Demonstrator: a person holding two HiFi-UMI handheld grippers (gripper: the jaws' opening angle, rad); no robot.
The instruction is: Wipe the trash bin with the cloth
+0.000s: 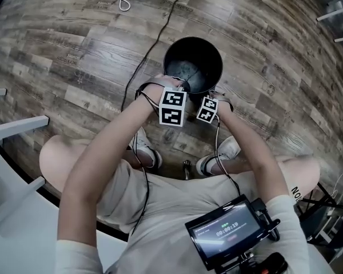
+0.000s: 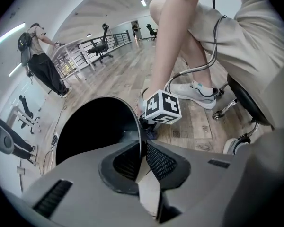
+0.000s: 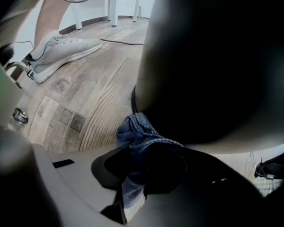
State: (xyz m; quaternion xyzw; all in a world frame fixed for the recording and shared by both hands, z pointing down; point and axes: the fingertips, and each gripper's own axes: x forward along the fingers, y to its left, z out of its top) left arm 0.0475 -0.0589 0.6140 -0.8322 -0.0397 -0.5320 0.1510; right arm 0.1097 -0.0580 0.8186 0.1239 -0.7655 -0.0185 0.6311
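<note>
The left gripper [image 2: 141,148] has its fingers clamped on the trash bin [image 1: 171,53] rim at six o'clock. The right gripper [image 3: 144,160] pinches the cloth [image 3: 138,132] in its fingers. Hard scrubbing could tip the bin.

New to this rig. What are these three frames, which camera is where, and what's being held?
No robot arm: a seated person holds a two-jaw gripper in each hand. The head view looks down from the person's head; the other two cameras ride on the grippers, looking along their jaws. A black trash bin stands on the wood floor. The left gripper is shut on the bin's rim. The right gripper grips a blue cloth close against the bin's outer side. The marker cubes are gripper parts.
</note>
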